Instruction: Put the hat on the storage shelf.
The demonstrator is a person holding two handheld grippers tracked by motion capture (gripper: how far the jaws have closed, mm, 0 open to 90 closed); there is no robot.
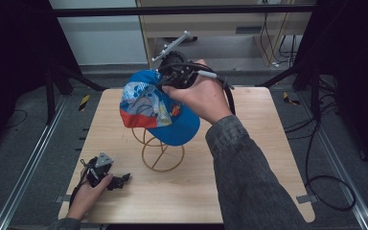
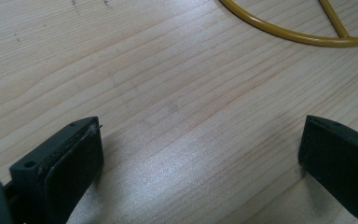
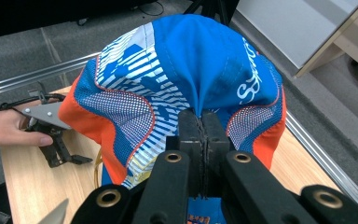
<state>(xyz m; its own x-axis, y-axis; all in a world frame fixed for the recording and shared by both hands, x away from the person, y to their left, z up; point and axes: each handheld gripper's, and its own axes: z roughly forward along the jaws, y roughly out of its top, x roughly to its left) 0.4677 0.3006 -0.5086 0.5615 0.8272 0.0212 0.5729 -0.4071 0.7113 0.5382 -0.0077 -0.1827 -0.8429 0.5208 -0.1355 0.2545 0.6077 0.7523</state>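
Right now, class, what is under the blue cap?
Under the blue cap stands a yellow wire stand on the table; its ring base and lower loops show. Its top is covered by the cap, pinched by the right gripper.

Dim surroundings, soft overhead glare

Blue cap [image 1: 159,111] with white-striped, mesh and orange side panels, sitting over the top of the yellow wire stand [image 1: 159,154], brim low on the side facing the person. Crown fabric puckered upward above the stand. Stand's ring base sits flat mid-table.
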